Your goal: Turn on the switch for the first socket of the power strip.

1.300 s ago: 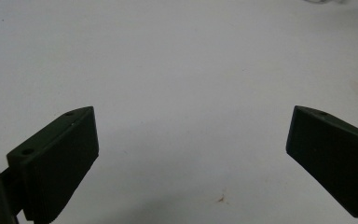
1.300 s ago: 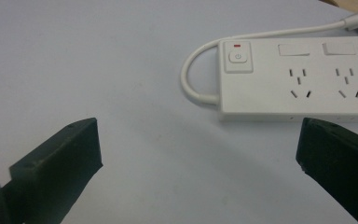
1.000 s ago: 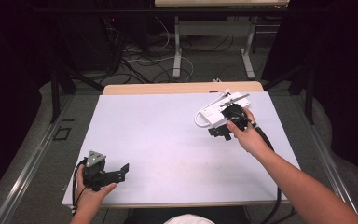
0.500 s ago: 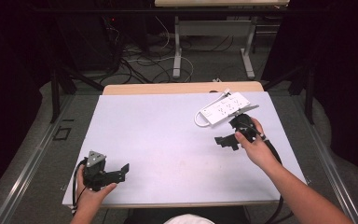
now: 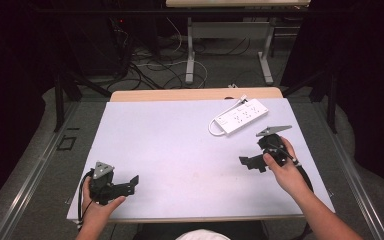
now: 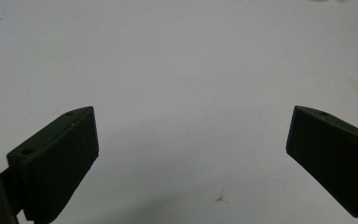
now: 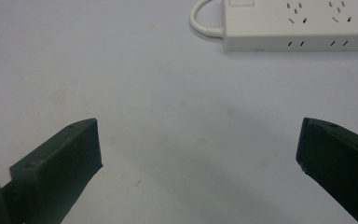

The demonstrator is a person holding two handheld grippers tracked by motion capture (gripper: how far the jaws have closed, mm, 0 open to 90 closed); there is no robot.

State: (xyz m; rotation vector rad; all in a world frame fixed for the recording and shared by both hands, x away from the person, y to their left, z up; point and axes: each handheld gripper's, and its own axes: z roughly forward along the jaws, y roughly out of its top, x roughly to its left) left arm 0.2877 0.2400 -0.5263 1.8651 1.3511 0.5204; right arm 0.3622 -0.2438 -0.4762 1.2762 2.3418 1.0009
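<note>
Lab or test bay: dark curtains (image 5: 25,75), loose floor cables (image 5: 150,67), bare white table (image 5: 180,145).

Right gripper pulls away from the power strip

The right gripper (image 5: 252,162) has drawn back toward the person — leaving the power strip (image 5: 240,117) uncovered, jaws wide apart.
</note>
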